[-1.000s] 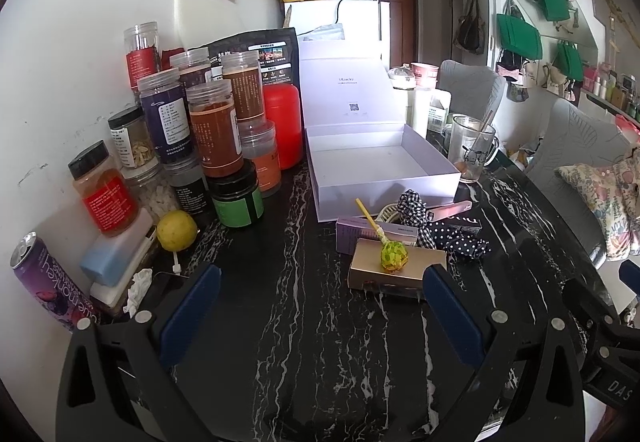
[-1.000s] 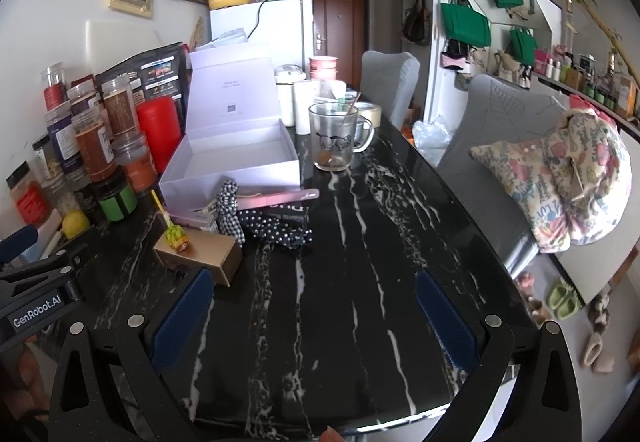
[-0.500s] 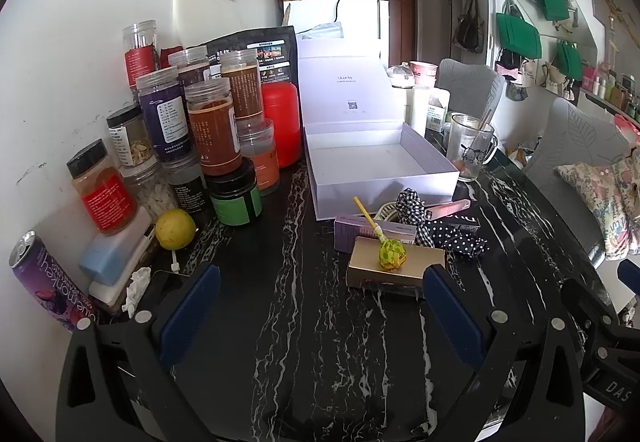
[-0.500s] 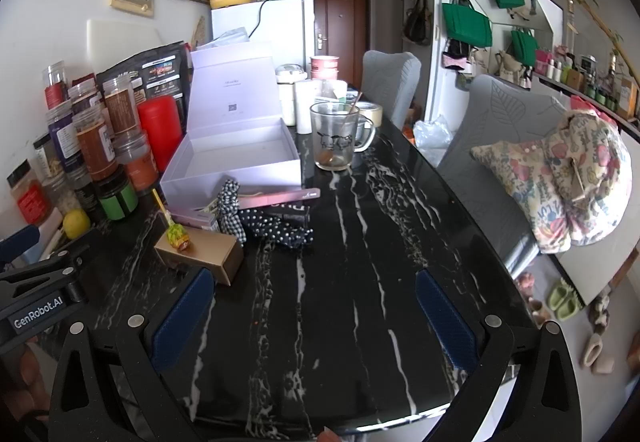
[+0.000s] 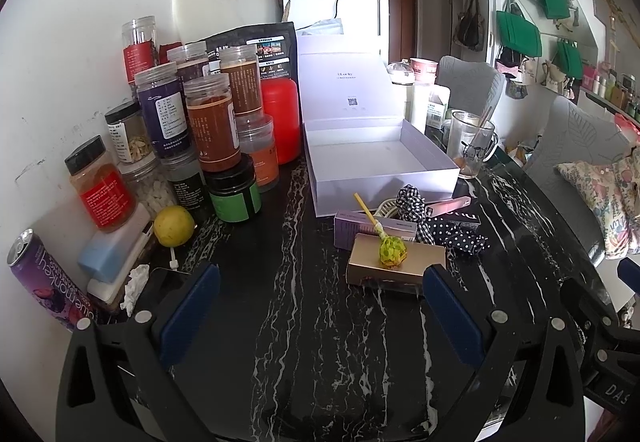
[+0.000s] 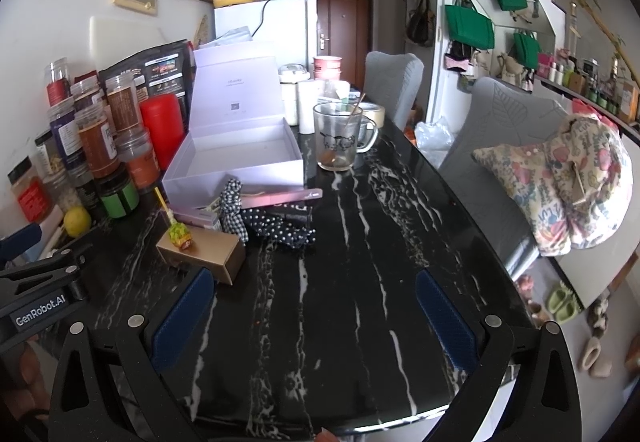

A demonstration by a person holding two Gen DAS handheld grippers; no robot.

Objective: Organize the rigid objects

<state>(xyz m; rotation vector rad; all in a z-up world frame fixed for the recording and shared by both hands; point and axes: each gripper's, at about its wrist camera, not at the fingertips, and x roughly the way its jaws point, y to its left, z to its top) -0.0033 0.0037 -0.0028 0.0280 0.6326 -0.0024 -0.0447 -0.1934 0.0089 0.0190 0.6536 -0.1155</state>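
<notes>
Both grippers hang low over the black marble table (image 5: 304,322), side by side, and both point across it toward the white box (image 5: 376,157).

The left gripper (image 5: 320,306) is spread wide with nothing between its blue pads (image 5: 188,306). It sits level, just above the table top. In the right wrist view its black body shows at the left edge.

The right gripper (image 6: 316,318) is spread wide too, and it holds nothing. Bare table lies between its blue pads (image 6: 444,318). It sits to the right of the left gripper.

The white box stands open, with its lid tipped up behind it. Nothing can be seen inside it.

Just in front of the white box lies a small pile of things. The gold box (image 5: 394,266) is nearest to the left gripper, close to its right pad. A green lollipop (image 5: 391,253) rests on top of the gold box, and its yellow stick leans back toward the white box. A purple box (image 5: 372,228) sits between the gold box and the white box. A black and white checked scrunchie (image 5: 412,201) and a dotted black cloth (image 5: 460,238) lie to the right of the purple box. A pink flat case (image 6: 280,197) leans against the front of the white box.

To the left of the white box stand many jars (image 5: 212,125), packed close. A lemon (image 5: 173,225) sits in front of the jars. To the right of the white box stands a glass mug (image 6: 340,139).
</notes>
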